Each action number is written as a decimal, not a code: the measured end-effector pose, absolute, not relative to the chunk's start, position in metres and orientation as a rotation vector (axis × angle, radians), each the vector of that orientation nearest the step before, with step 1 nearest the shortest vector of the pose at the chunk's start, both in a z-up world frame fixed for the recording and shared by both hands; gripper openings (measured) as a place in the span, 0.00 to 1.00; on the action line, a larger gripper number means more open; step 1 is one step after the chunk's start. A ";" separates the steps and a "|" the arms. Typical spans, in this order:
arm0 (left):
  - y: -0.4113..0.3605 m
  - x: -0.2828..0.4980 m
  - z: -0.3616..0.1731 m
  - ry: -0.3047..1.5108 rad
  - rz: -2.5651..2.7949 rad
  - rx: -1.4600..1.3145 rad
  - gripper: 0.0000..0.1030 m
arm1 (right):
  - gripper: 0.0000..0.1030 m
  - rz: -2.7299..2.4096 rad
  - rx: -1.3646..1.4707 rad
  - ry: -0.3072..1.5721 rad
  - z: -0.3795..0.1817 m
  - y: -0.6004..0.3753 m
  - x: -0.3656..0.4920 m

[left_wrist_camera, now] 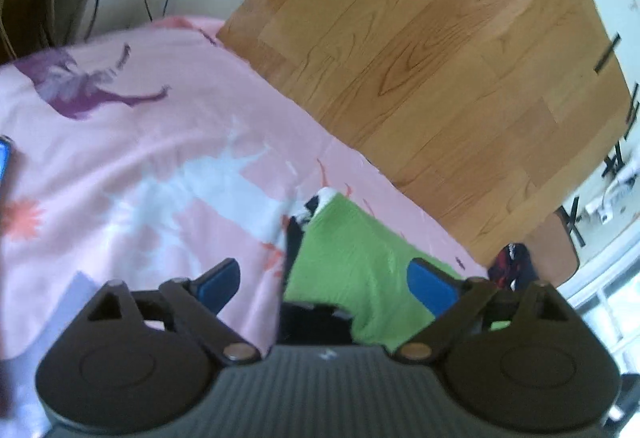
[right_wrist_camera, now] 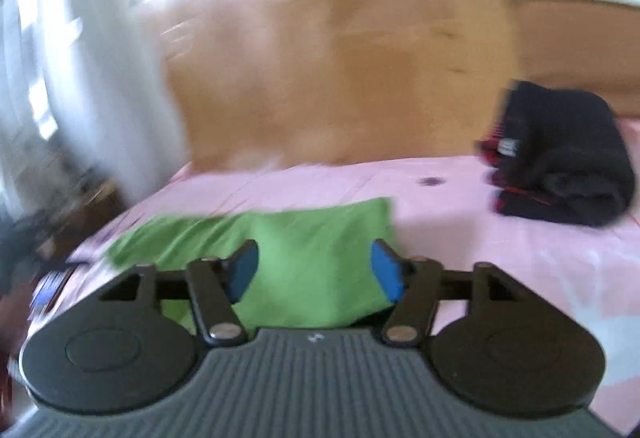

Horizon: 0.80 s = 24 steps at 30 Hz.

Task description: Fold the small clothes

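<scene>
Wood flooring (left_wrist_camera: pixel 420 50) is showing beyond a pink sheet (left_wrist_camera: pixel 160 126) where a green garment (right_wrist_camera: pixel 304 258) is lying near. Left gripper (left_wrist_camera: pixel 326 278) and right gripper (right_wrist_camera: pixel 314 270) are both gaping wide over it, gripping nothing. Dark folded clothes (right_wrist_camera: pixel 560 154) are sitting far right.

Both tools: left tool (left_wrist_camera: pixel 326 280) & right tool (right_wrist_camera: pixel 314 270) w/ blue pads, black linkage arms, silver pivot screws, ribbed grey body.

One green garment (right_wrist_camera: pixel 280 238), one dark bundle (right_wrist_camera: pixel 560 158)

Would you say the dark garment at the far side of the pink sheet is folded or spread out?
Folded: the dark garment sits as a compact, rolled-looking bundle with stacked layers on the pink sheet.
</scene>
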<state>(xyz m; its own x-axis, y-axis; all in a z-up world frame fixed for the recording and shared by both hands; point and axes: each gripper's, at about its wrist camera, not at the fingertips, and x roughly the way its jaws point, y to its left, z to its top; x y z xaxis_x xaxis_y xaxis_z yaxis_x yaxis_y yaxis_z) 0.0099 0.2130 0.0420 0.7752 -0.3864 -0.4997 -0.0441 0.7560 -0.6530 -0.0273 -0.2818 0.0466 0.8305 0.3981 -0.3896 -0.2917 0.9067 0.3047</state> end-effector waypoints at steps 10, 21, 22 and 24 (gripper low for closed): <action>0.120 0.036 0.029 0.696 -0.027 -0.153 0.13 | 0.09 0.230 0.186 0.597 0.011 -0.268 -0.012; 0.116 -0.028 0.043 0.691 0.003 -0.110 0.51 | 0.32 0.252 0.284 0.556 0.018 -0.309 -0.051; 0.122 -0.038 0.044 0.698 -0.013 -0.139 0.51 | 0.32 0.269 0.289 0.554 0.018 -0.311 -0.055; 0.133 -0.059 0.045 0.719 -0.054 -0.194 0.52 | 0.32 0.309 0.298 0.564 0.020 -0.312 -0.059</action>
